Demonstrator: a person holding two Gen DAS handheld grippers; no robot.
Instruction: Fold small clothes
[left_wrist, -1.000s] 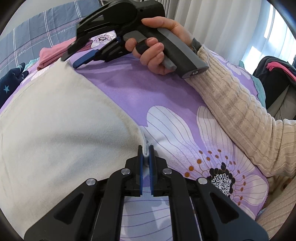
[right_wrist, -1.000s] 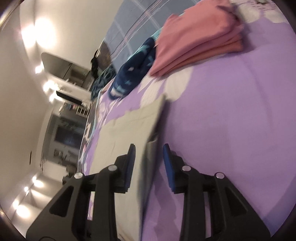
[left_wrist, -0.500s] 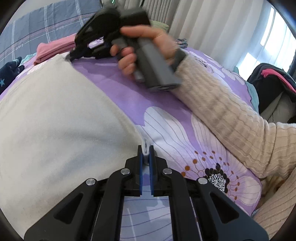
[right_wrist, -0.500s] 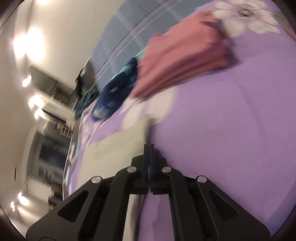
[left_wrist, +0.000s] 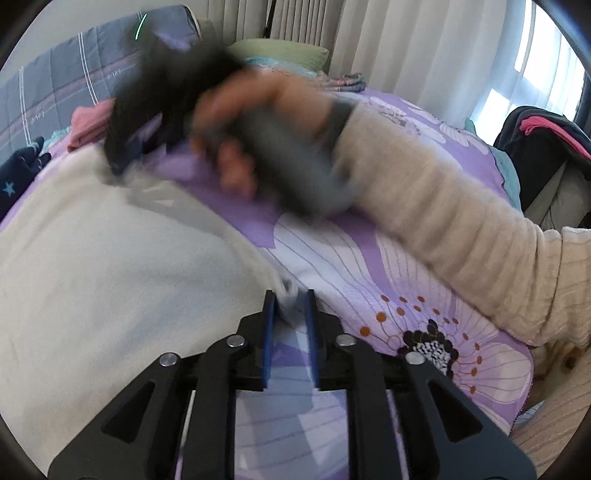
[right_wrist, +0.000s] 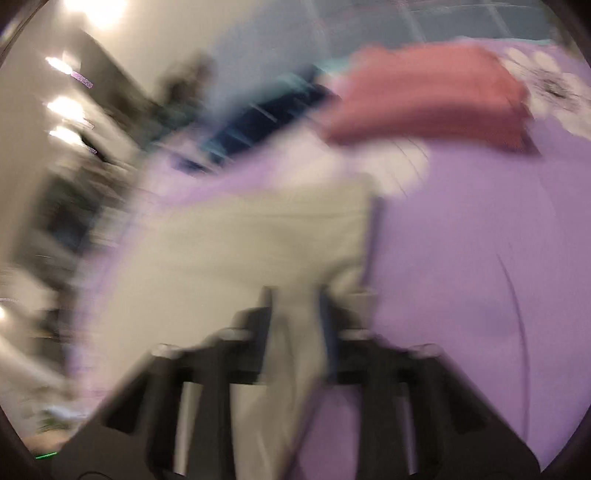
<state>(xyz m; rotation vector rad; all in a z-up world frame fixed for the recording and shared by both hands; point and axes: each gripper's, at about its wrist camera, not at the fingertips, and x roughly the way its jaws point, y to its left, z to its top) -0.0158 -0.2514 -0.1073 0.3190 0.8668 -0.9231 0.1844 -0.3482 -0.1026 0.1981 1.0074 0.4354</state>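
Observation:
A cream garment (left_wrist: 122, 266) lies spread on the purple flowered bedsheet (left_wrist: 369, 273). My left gripper (left_wrist: 290, 299) stands at the garment's near right corner with its jaws a little apart, and the corner sits loose between them. My right gripper (left_wrist: 122, 162) is a dark blur at the garment's far corner, held by a hand in a cream knit sleeve. In the blurred right wrist view the right gripper (right_wrist: 295, 295) has cream cloth (right_wrist: 258, 243) between its fingers and the cloth is raised off the sheet.
A folded pink stack (right_wrist: 428, 107) and a navy star garment (left_wrist: 18, 170) lie at the far end of the bed. A grey striped quilt (left_wrist: 55, 85) lies behind them. Dark clothes (left_wrist: 546, 136) are piled at the right, by the curtains.
My left gripper's jaws have parted from shut on the corner. My right gripper closed on the far corner and has swung fast, lifting the cloth.

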